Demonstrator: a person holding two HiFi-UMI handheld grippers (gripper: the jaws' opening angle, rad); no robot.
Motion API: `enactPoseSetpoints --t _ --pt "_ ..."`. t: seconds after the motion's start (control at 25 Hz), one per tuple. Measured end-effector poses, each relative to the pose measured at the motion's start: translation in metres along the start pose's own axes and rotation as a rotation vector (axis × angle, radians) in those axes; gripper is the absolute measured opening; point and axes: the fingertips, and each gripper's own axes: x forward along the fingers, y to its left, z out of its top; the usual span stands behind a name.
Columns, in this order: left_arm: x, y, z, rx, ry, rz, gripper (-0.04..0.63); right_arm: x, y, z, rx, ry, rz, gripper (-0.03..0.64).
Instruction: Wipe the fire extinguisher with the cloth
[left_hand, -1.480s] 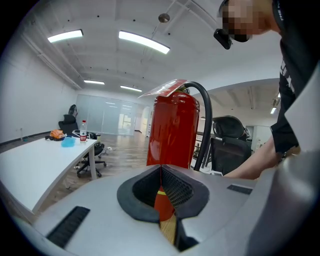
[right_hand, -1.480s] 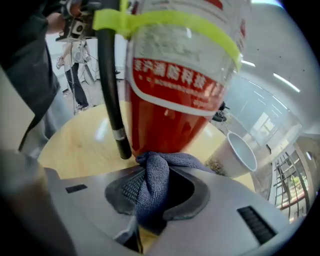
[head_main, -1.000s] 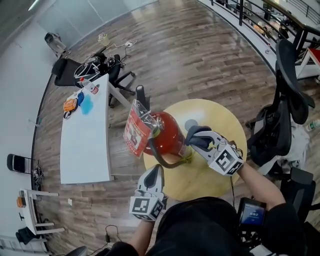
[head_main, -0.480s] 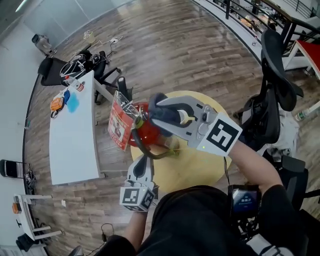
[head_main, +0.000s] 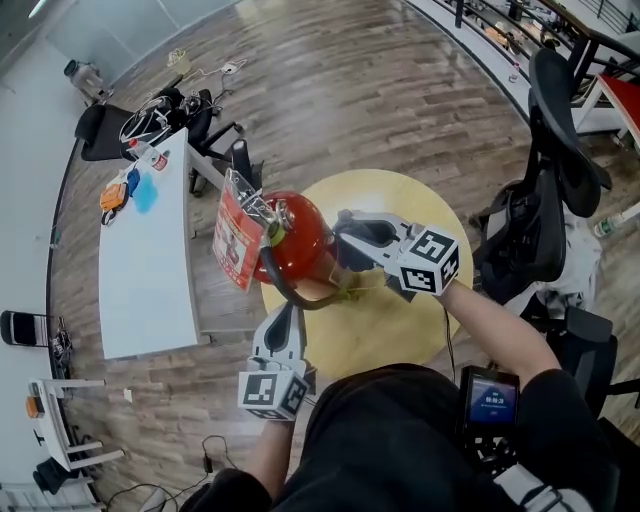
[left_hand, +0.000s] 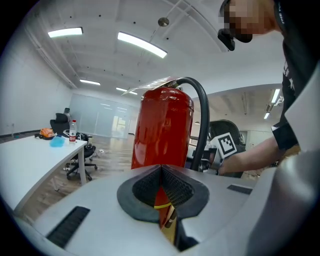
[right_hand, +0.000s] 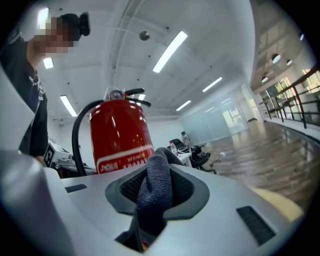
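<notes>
A red fire extinguisher (head_main: 300, 240) with a black hose (head_main: 290, 298) stands upright on the round yellow table (head_main: 400, 320). My right gripper (head_main: 345, 235) is shut on a dark grey cloth (right_hand: 156, 182), with its tips close against the right side of the extinguisher (right_hand: 122, 137). Whether the cloth touches the red body, I cannot tell. My left gripper (head_main: 287, 315) is shut on nothing and points at the foot of the extinguisher (left_hand: 164, 130) from the near side, a little short of it. The hose (left_hand: 202, 117) curves down the cylinder's right side in the left gripper view.
A long white table (head_main: 150, 270) stands to the left with a bottle and small orange and blue items at its far end. Black office chairs (head_main: 545, 220) crowd the right side, more chairs (head_main: 205, 125) stand at the back left. A railing (head_main: 500, 25) runs along the top right.
My right gripper, held high near the camera half a second ago, has come down to the extinguisher's right side with the cloth. The left gripper has hardly moved.
</notes>
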Motion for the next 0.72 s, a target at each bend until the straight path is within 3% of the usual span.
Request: enactPoseSetpoints --t 0.2,0.32,0.44,0.56,0.64,0.72 --pt "-0.003 -0.001 -0.008 -0.004 0.03 0.009 0.023 -0.01 -0.027 -0.101 0.304 0.088 -0.096 0.097" --pt "-0.006 -0.001 -0.011 -0.004 0.044 0.025 0.023 -0.008 -0.043 -0.134 0.397 0.13 -0.159 0.097" --pt "-0.011 0.0 -0.013 -0.006 0.057 0.047 0.023 -0.01 -0.055 -0.17 0.398 0.229 -0.22 0.097" --pt "-0.015 0.004 -0.022 -0.014 0.084 0.07 0.023 -0.017 -0.05 -0.21 0.364 0.363 -0.221 0.097" --pt "-0.016 0.004 -0.029 -0.022 0.103 0.077 0.023 -0.021 -0.027 -0.234 0.239 0.48 -0.148 0.097" --pt "-0.016 0.003 -0.035 -0.034 0.115 0.076 0.023 -0.023 0.004 -0.24 0.125 0.511 -0.052 0.097"
